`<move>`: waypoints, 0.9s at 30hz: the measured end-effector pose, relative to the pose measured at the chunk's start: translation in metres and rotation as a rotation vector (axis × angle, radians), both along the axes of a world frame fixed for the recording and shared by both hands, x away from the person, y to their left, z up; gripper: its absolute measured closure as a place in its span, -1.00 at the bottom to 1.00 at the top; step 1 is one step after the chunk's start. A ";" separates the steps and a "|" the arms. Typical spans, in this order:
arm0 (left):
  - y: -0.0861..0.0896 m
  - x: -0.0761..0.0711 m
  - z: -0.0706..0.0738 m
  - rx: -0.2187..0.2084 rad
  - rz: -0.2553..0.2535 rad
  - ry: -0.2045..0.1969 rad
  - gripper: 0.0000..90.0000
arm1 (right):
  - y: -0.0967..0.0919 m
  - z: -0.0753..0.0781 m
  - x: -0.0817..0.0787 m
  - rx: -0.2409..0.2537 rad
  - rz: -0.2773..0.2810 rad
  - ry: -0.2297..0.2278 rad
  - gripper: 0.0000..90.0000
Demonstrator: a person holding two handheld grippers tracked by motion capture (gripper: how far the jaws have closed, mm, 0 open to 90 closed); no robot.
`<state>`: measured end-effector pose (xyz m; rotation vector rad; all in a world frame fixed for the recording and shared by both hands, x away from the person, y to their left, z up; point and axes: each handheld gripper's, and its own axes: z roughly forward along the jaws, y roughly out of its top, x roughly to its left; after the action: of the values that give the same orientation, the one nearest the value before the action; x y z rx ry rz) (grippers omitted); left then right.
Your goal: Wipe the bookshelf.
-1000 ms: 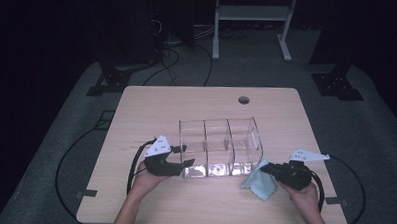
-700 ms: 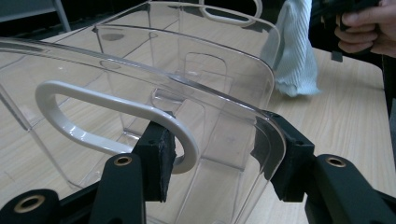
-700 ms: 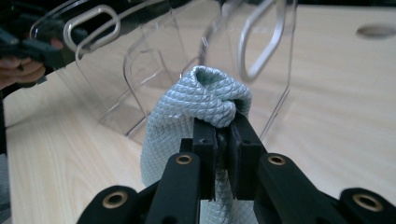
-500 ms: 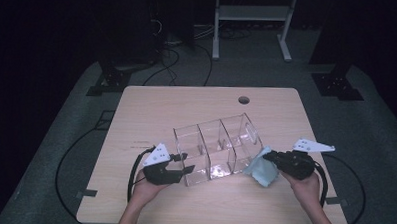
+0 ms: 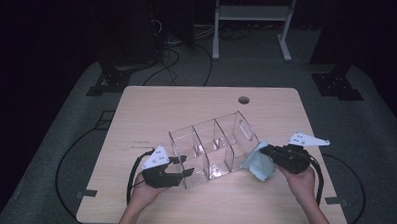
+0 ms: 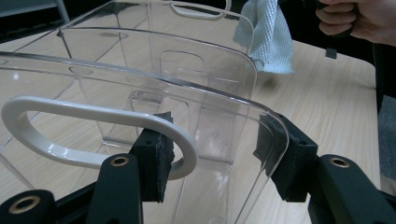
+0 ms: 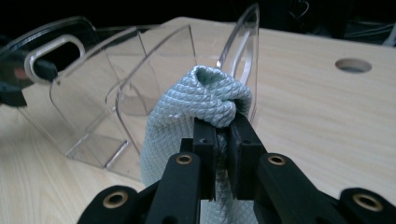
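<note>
Two tongs grip: left tongs (image 6: 212, 158) pinch the clear organizer (image 5: 213, 145) (no readable label), right tongs (image 7: 223, 135) clamp the cloth (image 7: 196, 107).

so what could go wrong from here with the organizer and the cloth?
1. The left gripper pinches only the handle end wall of the clear organizer, which looks skewed on the table; a wiping push could twist it out of the pads.
2. The right gripper clamps a small bunched fold of the cloth; dragging on the plastic might pull it free.
</note>
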<state>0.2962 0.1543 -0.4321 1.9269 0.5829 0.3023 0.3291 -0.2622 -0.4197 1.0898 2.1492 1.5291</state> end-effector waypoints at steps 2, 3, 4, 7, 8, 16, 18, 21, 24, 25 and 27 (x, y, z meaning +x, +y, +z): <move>0.000 0.000 0.000 -0.001 0.003 0.001 0.04 | 0.001 -0.003 0.002 0.010 -0.003 -0.004 0.83; -0.001 0.000 0.000 -0.001 0.003 -0.001 0.04 | 0.001 -0.006 0.003 0.022 -0.005 0.003 0.83; -0.001 -0.001 0.000 0.001 0.003 -0.003 0.04 | 0.001 -0.010 0.004 0.013 -0.005 0.016 0.83; -0.001 -0.001 0.000 0.003 0.005 -0.004 0.04 | 0.003 -0.024 0.006 -0.022 -0.006 0.053 0.83; -0.002 -0.001 0.000 0.005 0.006 -0.004 0.04 | 0.003 -0.028 0.007 -0.025 -0.003 0.064 0.83; -0.005 -0.002 0.001 0.029 0.018 -0.009 0.04 | 0.000 -0.007 0.007 -0.007 0.006 0.005 0.83; -0.005 -0.003 0.002 0.032 0.024 -0.009 0.03 | 0.000 -0.011 0.008 -0.007 0.006 0.012 0.83; -0.006 -0.004 0.003 0.043 0.034 -0.007 0.03 | 0.003 -0.028 0.011 -0.033 0.006 0.054 0.83; -0.006 -0.006 0.002 0.042 0.041 -0.012 0.03 | 0.002 -0.038 0.013 -0.036 0.004 0.084 0.83; -0.006 -0.006 0.002 0.045 0.041 -0.014 0.03 | 0.002 -0.038 0.012 -0.031 0.005 0.084 0.83; -0.006 -0.006 0.002 0.043 0.041 -0.014 0.03 | 0.001 -0.030 0.009 -0.016 0.003 0.062 0.83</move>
<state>0.2897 0.1480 -0.4298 1.9544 0.6119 0.3563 0.3385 -0.2615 -0.4496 1.1437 2.2006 1.4959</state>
